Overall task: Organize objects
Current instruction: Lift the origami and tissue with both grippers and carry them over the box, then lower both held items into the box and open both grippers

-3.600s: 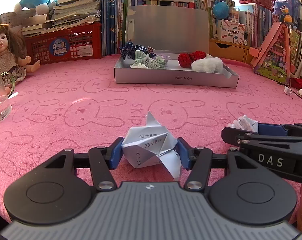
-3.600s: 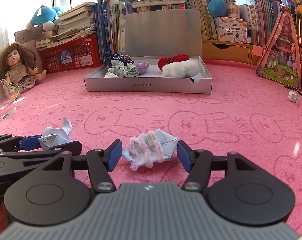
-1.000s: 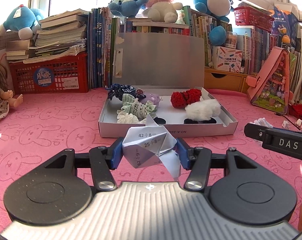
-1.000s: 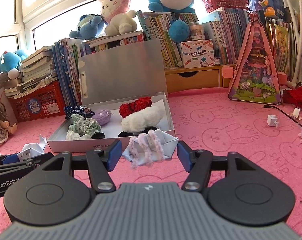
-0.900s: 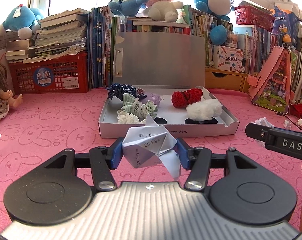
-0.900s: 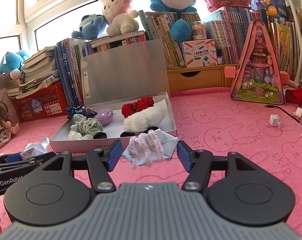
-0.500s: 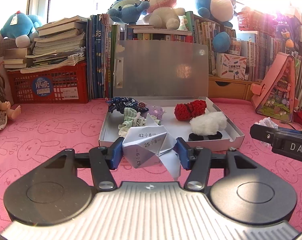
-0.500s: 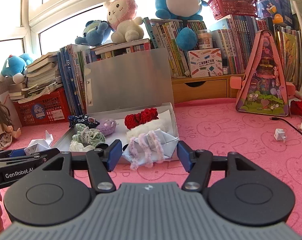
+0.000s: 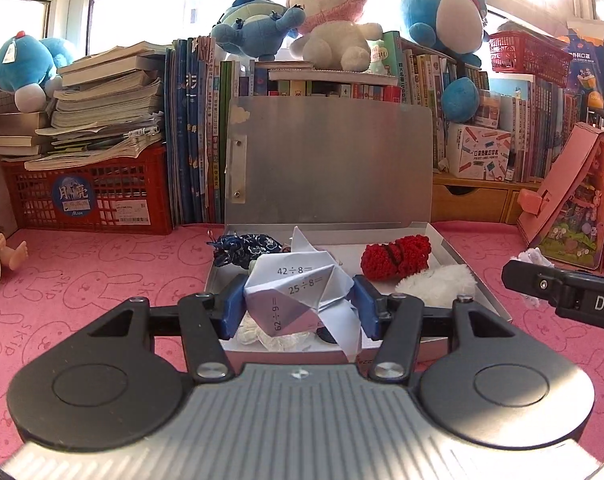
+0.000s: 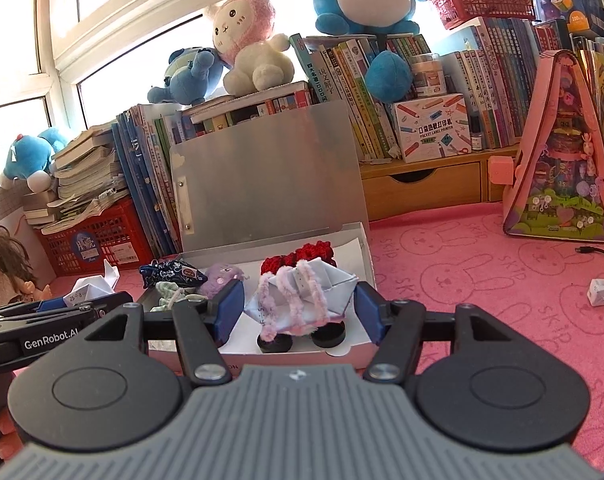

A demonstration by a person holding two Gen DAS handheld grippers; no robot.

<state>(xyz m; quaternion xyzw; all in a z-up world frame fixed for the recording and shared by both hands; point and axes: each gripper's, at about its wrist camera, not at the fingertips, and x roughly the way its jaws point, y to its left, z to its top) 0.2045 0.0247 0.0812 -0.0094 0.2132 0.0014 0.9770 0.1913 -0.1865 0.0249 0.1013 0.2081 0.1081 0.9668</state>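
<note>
Shallow grey cardboard box with upright hinged lid, the landmark, sits on pink bunny-print tablecloth, in front of row of upright books. Red plastic crate left of the box, pink triangular toy house right of it, pink-and-white plush rabbit on the books above the lid.

Inside the box: white fluffy scrunchie near right wall, red knitted scrunchie just behind it, dark blue patterned scrunchie at back left, lilac fuzzy ball beside that, two black round discs at front edge.

Left gripper over front left of the box, blue pads pressed on both sides of white folded paper piece printed with sums; paper held clear above box contents. Right gripper over front right of the box, jaws part-way in, clamped on white folded paper piece wrapped in pink fuzzy pipe cleaner, hanging just above the discs.

Small crumpled white paper lies on the cloth well right of the box.
</note>
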